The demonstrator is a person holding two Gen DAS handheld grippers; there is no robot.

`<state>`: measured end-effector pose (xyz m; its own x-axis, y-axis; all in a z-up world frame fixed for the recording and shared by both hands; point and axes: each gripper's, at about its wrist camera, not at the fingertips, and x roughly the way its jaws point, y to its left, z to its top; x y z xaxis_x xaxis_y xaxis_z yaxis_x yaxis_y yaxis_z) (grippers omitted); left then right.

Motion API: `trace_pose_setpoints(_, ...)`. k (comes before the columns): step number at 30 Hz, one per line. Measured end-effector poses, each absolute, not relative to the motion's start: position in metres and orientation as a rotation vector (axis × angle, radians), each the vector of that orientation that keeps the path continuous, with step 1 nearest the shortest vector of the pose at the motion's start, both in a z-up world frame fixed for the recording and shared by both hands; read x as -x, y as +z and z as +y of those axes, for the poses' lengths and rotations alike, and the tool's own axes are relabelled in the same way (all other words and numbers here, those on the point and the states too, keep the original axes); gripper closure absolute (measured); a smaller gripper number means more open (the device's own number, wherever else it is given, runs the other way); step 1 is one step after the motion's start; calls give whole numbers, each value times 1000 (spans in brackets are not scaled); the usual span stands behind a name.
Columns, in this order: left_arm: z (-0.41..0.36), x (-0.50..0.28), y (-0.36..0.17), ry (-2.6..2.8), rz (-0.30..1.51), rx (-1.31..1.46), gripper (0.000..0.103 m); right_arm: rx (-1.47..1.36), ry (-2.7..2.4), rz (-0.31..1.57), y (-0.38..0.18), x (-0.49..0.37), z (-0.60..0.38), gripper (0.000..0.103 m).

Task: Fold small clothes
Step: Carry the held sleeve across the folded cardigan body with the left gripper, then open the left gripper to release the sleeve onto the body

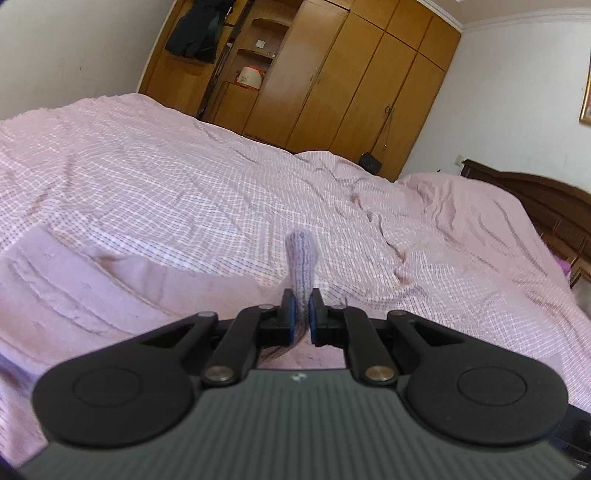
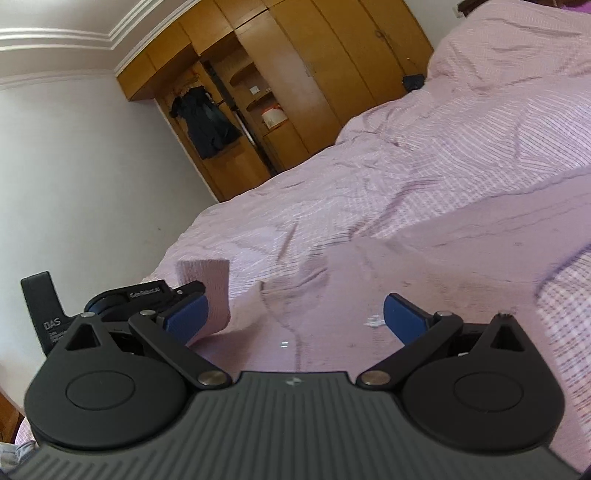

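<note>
A pale pink garment (image 1: 74,291) lies spread on the bed; it fills the lower middle of the right wrist view (image 2: 424,266). My left gripper (image 1: 302,314) is shut on a ribbed edge of the garment (image 1: 301,258), which stands up between the blue pads. In the right wrist view the left gripper (image 2: 184,314) shows at the left, holding that upright cuff (image 2: 207,284). My right gripper (image 2: 295,317) is open and empty, low over the garment, its blue pads (image 2: 402,317) wide apart.
The bed has a wrinkled pink checked cover (image 1: 221,177). A wooden wardrobe (image 1: 351,81) with a dark hanging coat (image 1: 199,33) stands beyond it. A dark wooden headboard (image 1: 546,206) is at the right.
</note>
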<state>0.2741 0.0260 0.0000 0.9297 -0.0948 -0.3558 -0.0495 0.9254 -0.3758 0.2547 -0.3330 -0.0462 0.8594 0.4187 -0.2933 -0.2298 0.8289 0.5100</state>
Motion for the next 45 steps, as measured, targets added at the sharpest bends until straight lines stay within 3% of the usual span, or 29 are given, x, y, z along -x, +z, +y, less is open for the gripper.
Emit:
trace_pose_setpoints(6,-20,-280,-14,3,386,323,94,-424,367,437,-71,-270,-354,0)
trace_pose_setpoints(20,-99,-294,-39,-71,404,279,93,-355,329,427,-74,-278,-383,0)
trace_pose_setpoints(38,-118,-297,-44,-190,450,489,93,-393,233,411,-74,-284,-395,0)
trace_pose_setpoints(41,-125,-296,-45,-232,456,501,90,-454,206,386,-73,-283,-408,0)
trace_pose_setpoints(45,-129,-296,-49,-321,471,568,77,-508,168,389,-76,-287,-420,0)
